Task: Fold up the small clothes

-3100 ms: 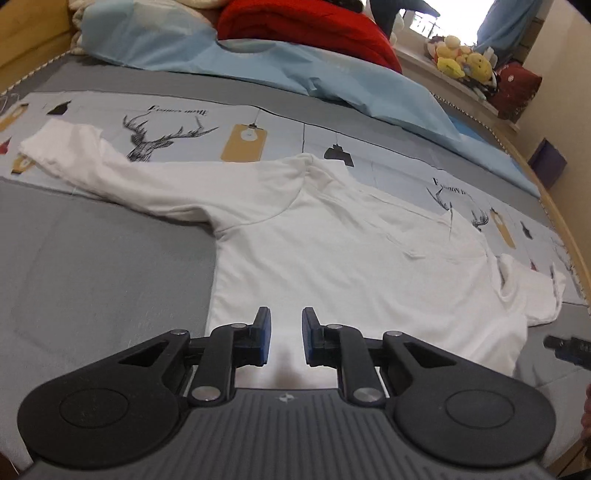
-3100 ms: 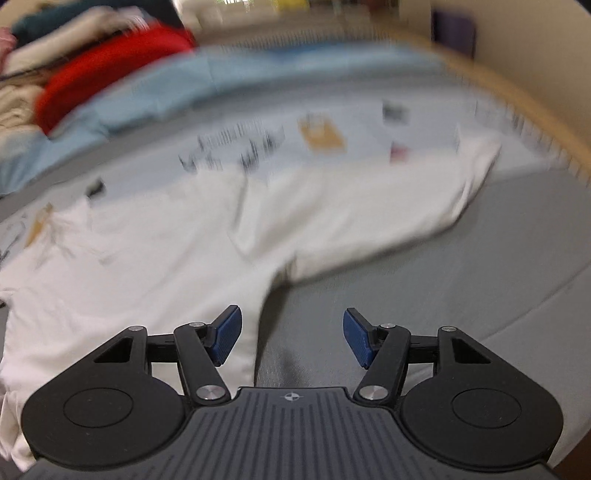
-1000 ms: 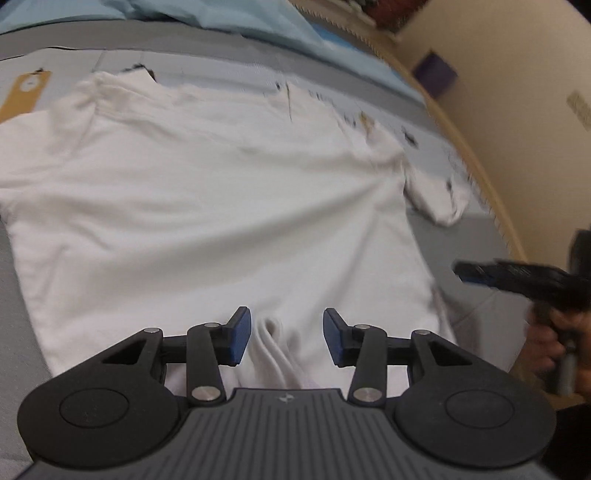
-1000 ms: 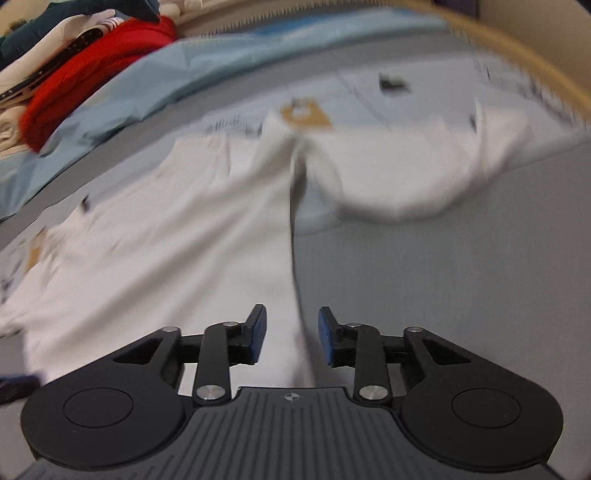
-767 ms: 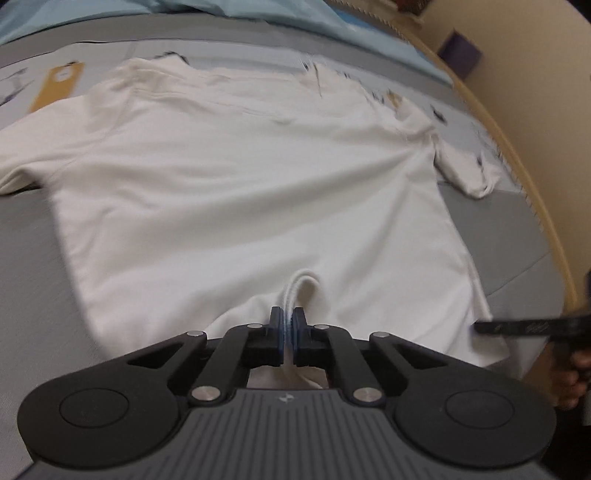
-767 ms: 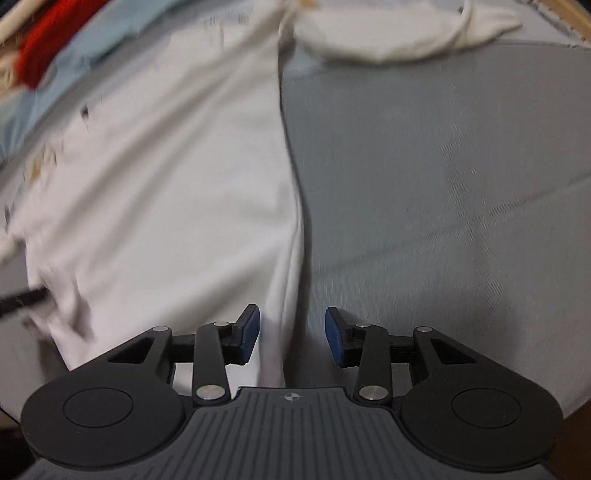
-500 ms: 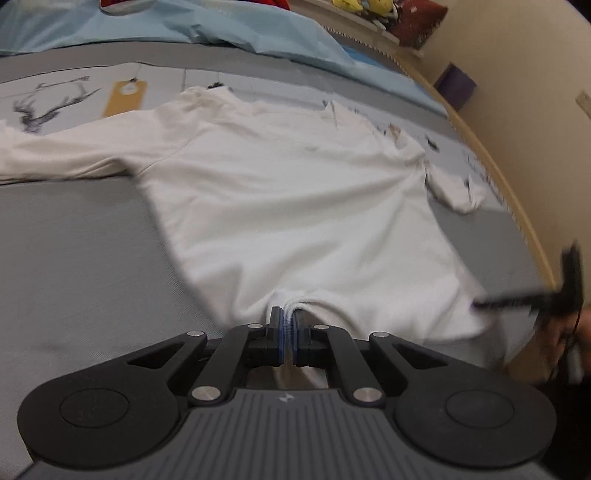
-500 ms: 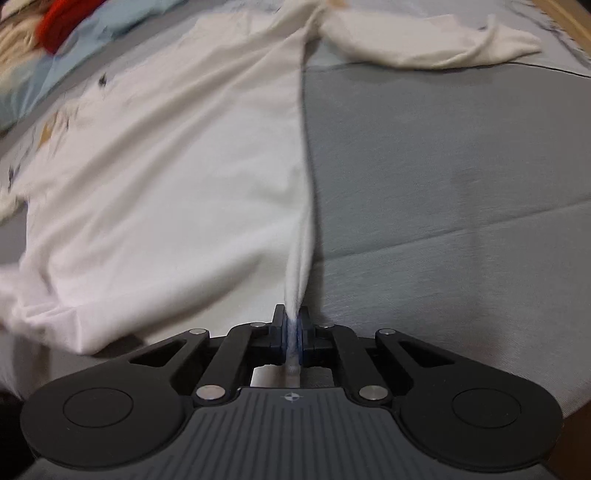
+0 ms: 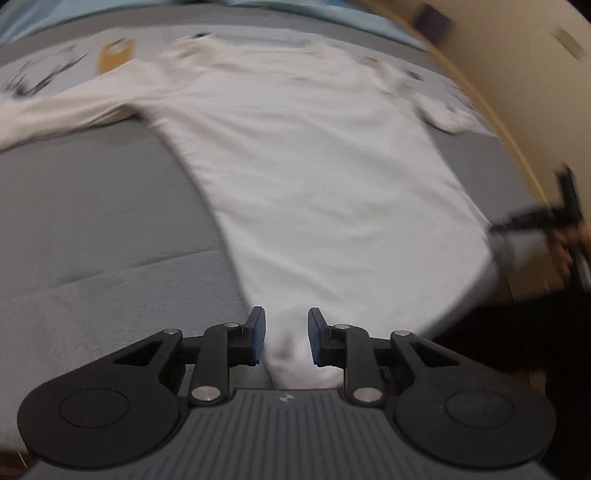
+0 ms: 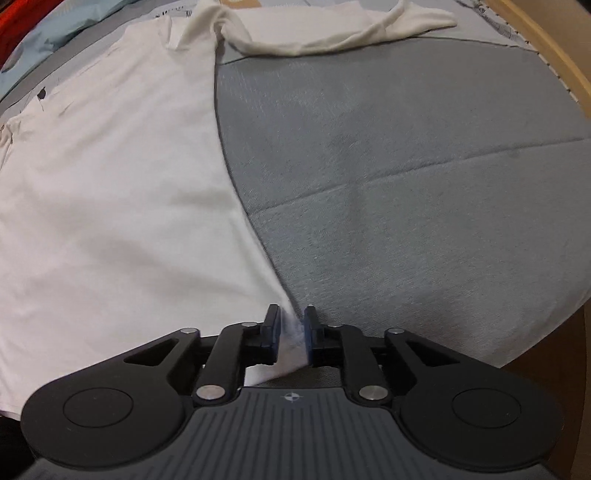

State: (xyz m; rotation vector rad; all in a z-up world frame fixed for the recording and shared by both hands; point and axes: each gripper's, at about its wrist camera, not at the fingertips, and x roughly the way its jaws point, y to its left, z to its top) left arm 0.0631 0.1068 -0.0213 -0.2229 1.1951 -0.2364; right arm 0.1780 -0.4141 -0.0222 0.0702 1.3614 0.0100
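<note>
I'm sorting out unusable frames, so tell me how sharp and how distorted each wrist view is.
Left wrist view: motion blur smears the white shirt and the far bedding; the left tool stays sharp, and the right tool is a dark streak. Right wrist view: mostly crisp, weave visible on the grey mattress, slight smear along the shirt edge. Both show fisheye bending.

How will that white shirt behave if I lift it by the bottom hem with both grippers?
The white shirt will probably sag between the grips: it lies limp on the grey bed. Its long sleeve looks loose and would likely trail. With the left gripper open, that corner may slip out.
</note>
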